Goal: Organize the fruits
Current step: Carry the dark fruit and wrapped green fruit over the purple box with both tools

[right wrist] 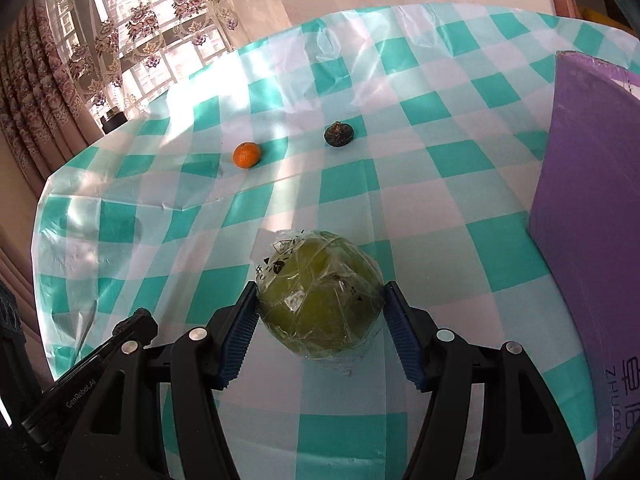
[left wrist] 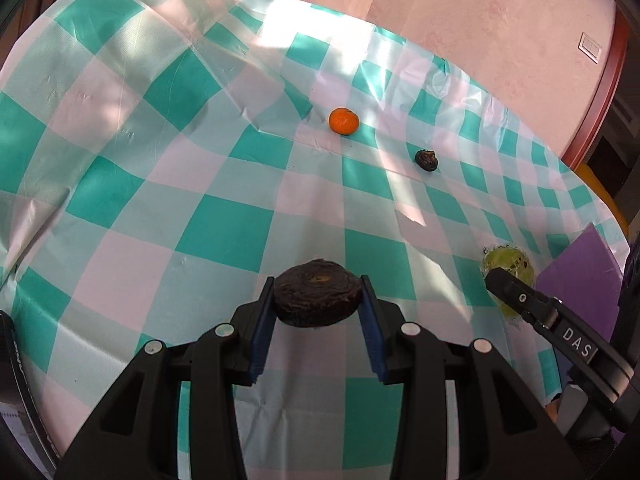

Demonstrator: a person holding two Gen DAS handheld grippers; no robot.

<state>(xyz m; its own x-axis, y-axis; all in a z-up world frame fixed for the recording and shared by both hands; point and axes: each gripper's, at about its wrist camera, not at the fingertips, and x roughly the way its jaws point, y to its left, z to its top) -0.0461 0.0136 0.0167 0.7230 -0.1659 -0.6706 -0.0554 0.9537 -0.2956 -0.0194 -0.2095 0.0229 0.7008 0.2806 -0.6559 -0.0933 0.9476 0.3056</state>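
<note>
My left gripper (left wrist: 318,300) is shut on a flat, dark brown wrinkled fruit (left wrist: 316,294), held above the checked tablecloth. In the right wrist view my right gripper (right wrist: 320,312) is shut on a green fruit wrapped in clear plastic (right wrist: 320,300); the same green fruit (left wrist: 510,264) shows at the right of the left wrist view behind a right gripper finger (left wrist: 516,292). An orange mandarin (left wrist: 343,121) (right wrist: 247,155) and a small dark shrivelled fruit (left wrist: 426,160) (right wrist: 338,134) lie on the cloth farther off.
A purple box (right wrist: 588,216) (left wrist: 576,280) stands at the right, close to the right gripper. The teal-and-white checked tablecloth (left wrist: 224,236) covers the table. A curtained window (right wrist: 132,28) and a pale wall lie beyond the far edge.
</note>
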